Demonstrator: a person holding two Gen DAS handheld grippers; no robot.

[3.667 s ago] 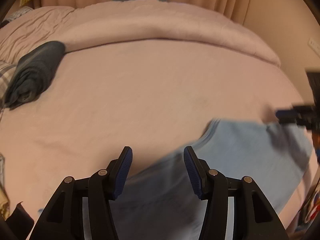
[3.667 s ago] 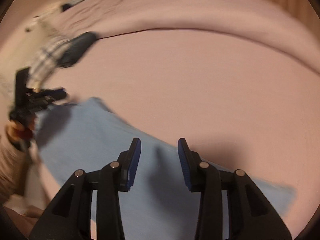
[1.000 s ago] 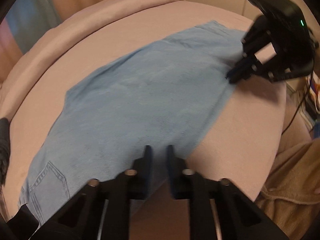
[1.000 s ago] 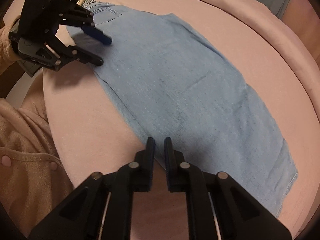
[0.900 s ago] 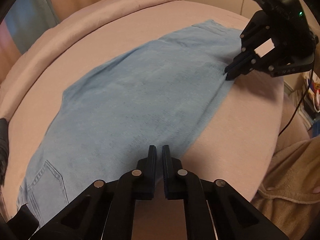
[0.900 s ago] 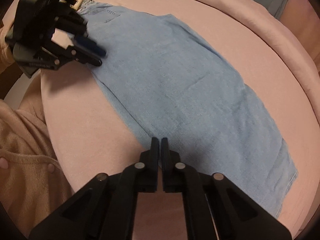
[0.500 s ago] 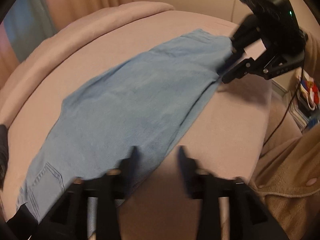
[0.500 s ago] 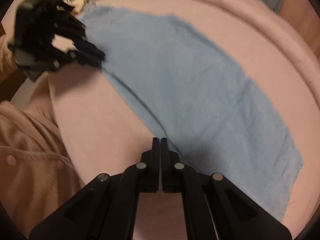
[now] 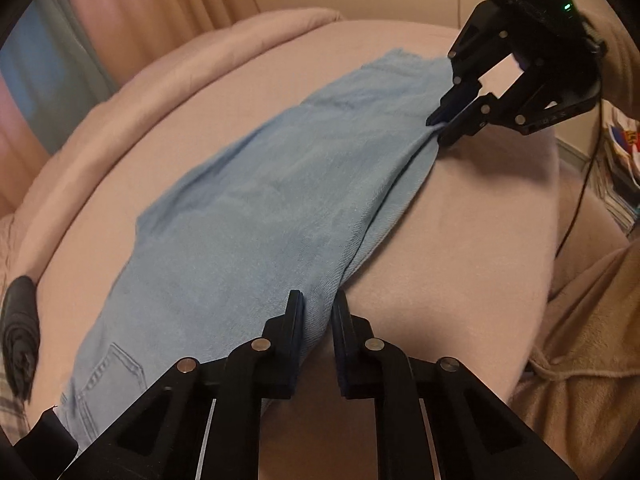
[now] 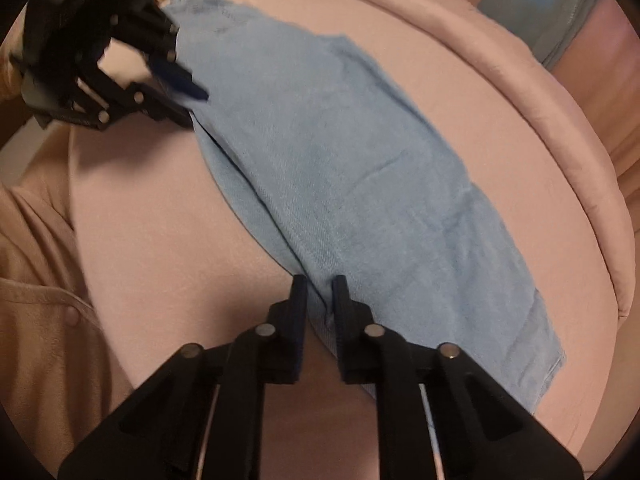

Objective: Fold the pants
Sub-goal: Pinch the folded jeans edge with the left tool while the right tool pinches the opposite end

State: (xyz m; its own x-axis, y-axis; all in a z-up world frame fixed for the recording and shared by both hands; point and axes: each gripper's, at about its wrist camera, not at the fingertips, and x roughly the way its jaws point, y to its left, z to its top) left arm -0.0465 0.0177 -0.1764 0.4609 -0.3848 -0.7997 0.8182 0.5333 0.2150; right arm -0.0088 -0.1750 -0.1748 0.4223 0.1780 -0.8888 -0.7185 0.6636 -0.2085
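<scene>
Pants taken up by the near edge — a lengthwise fold judged to be in hand

The light-blue pants (image 9: 256,216) were laid lengthwise on the pink bed (image 9: 472,240). The left hand-held gripper (image 9: 318,312) was seen closing on the near hem, cloth between its jaws; further right, the right hand-held gripper (image 10: 320,300) was opening slightly, the same edge bunched between its jaws. The denim was judged soft and limp yet fairly weighty — best held at that doubled edge.

Matt denim pants (image 9: 256,208) lie on a soft cloth bedcover (image 9: 472,216).
</scene>
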